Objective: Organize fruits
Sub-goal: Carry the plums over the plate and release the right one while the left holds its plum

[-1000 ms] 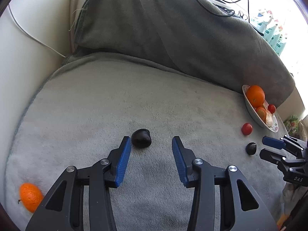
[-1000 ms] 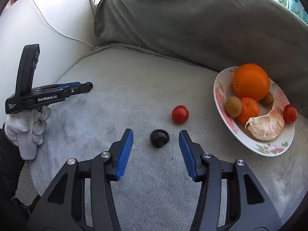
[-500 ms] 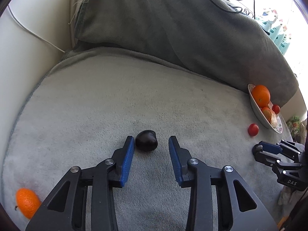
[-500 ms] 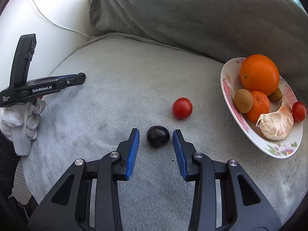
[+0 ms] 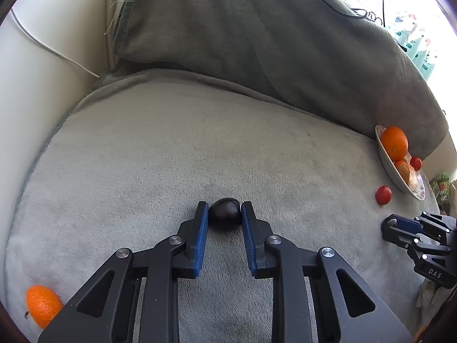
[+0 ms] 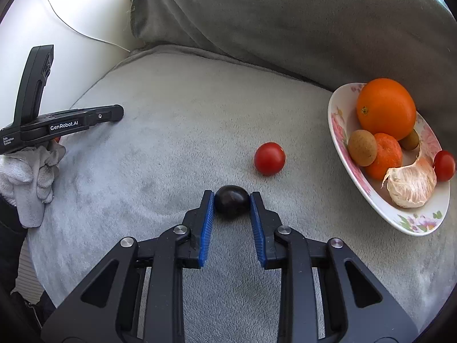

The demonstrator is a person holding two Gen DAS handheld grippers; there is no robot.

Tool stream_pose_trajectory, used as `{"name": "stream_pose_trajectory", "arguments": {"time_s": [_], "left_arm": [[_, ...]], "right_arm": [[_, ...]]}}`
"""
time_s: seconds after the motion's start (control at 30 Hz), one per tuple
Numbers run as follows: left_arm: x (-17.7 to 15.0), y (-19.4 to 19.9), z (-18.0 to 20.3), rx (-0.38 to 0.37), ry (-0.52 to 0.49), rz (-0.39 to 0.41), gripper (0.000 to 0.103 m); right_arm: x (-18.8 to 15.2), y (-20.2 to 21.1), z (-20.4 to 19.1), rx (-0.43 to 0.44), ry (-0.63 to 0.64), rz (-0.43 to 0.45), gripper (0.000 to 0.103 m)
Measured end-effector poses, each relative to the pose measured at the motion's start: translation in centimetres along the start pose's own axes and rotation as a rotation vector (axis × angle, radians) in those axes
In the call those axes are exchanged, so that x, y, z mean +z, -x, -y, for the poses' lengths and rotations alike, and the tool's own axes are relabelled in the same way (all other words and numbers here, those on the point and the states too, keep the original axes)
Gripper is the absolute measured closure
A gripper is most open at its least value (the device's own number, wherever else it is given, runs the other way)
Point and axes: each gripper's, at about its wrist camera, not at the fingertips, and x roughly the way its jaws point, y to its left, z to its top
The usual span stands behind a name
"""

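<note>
My left gripper is shut on a dark plum that rests on the grey blanket. My right gripper is shut on a second dark plum, also on the blanket. A red cherry tomato lies just beyond the right gripper; it also shows in the left wrist view. A floral plate at the right holds a large orange, a mandarin, small brown fruits, a peeled segment and a tomato. A loose mandarin lies at the near left.
A grey-covered cushion rises behind the seat. A white wall with a thin cable bounds the left side. The right gripper shows at the right edge of the left wrist view, the left gripper at the left of the right wrist view.
Both grippers moved forward and closed their jaws, each from open around its plum to gripping it.
</note>
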Motion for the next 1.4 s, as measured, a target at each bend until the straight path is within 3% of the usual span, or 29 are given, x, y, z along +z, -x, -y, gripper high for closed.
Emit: {"name": "stream_pose_trajectory", "arguments": {"time_s": [0.77, 1.4], "left_arm": [[-0.3, 3.8, 2.7, -0.067, -0.070, 0.069, 0.082], [0.4, 5.0, 9.1, -0.168, -0.161, 0.099, 0.082]], "right_arm": [[-0.3, 3.2, 0.6, -0.015, -0.023, 0.070, 0.077], [-1.3, 7.8, 4.6, -0.058, -0.110, 0.153, 0.077]]}}
